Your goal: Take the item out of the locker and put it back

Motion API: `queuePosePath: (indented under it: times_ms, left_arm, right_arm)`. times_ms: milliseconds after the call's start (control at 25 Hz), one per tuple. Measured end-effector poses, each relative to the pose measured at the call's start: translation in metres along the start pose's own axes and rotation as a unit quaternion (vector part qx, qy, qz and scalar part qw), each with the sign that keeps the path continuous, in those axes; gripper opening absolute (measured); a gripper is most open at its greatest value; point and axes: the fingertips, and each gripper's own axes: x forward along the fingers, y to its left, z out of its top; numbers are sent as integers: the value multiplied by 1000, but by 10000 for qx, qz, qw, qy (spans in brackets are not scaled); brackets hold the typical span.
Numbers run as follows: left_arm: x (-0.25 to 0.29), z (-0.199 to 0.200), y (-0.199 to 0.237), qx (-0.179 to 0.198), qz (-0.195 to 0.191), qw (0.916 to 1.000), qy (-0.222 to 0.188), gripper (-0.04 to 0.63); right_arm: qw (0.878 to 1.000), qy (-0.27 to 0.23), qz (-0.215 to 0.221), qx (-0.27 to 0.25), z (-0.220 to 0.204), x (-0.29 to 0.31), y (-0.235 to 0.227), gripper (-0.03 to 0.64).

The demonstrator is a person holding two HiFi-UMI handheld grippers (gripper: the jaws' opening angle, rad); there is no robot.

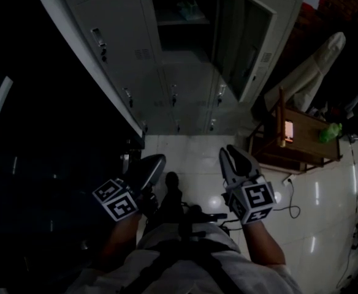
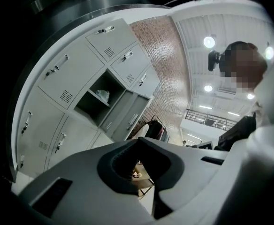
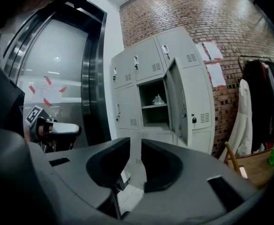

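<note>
The grey locker bank stands ahead with one upper door swung open. On that compartment's shelf lies a small pale item, also visible in the left gripper view and the right gripper view. Both grippers are held low over the tiled floor, well short of the lockers. My left gripper has its tips touching and holds nothing. The right gripper shows a narrow gap between its jaws, with nothing in it.
A wooden chair with a green bottle stands at the right of the lockers. A white garment hangs beside it against the brick wall. A cable lies on the floor. A dark framed glass doorway is to the left.
</note>
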Motion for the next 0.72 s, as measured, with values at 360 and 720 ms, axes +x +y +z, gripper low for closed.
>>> queuePosePath:
  times_ms: [360,720]
  left_arm:
    - [-15,1,-21,48,-82,10000,7,-2]
    - [-33,21,-16,-46,-288,9994,185,-2]
  right_arm:
    - [9998,-190,73,-33,11,-21,19,63]
    - [9999,-109,-1,110,19,-12,49,63]
